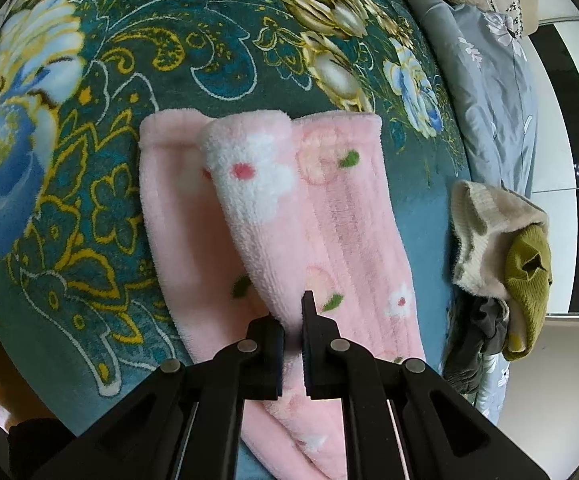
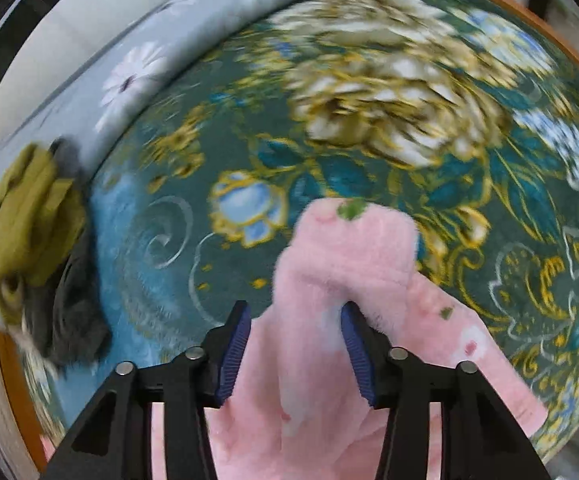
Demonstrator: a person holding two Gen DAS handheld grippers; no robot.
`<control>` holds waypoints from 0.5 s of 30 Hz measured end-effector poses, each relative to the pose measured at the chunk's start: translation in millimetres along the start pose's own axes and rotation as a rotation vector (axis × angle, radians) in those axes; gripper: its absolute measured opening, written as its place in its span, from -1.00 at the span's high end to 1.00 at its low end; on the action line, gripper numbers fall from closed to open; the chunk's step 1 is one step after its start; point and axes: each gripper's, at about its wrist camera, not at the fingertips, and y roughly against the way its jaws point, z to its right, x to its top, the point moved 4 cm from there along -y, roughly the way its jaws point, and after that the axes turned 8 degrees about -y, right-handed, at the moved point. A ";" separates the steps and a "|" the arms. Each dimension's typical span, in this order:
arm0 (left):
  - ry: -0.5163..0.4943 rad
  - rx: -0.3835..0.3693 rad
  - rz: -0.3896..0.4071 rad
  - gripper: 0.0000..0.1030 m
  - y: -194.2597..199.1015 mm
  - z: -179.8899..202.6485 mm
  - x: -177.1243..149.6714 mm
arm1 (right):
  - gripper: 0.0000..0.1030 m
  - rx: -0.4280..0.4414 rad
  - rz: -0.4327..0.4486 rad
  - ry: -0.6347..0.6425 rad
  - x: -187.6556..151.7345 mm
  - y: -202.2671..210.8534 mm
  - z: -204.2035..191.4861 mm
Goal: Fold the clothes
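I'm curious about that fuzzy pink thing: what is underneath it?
The pink fleece garment lies on a teal blanket with gold and blue flowers, which shows all around it. One fold lies turned over on top. Whatever sits directly beneath the fleece is covered.

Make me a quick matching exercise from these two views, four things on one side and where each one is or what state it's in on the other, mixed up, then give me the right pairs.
Things:
1. left gripper
2. right gripper
3. olive green sock
4. grey floral bedding

Place or state:
A. lies along the far edge of the teal floral blanket
B. shut on a fold of the pink fleece garment
C. in the small pile of clothes by the blanket's edge
D. jaws apart, pink fleece between them

Pairs: 1-B, 2-D, 3-C, 4-A
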 end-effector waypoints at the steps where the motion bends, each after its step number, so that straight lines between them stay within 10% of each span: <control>1: 0.000 0.000 0.000 0.87 0.3 -0.5 0.2 | 0.77 0.011 -0.010 -0.017 2.5 3.3 3.9; 8: -0.015 0.015 0.022 0.93 6.8 8.2 15.9 | 0.94 0.251 0.025 -0.028 25.2 72.4 7.1; 12: -0.077 -0.160 0.133 0.94 42.8 42.1 33.1 | 0.94 0.511 0.150 -0.044 22.0 137.1 28.6; 15: -0.099 -0.265 0.202 0.93 69.0 49.4 35.8 | 0.94 0.513 0.157 -0.076 -3.0 140.4 69.8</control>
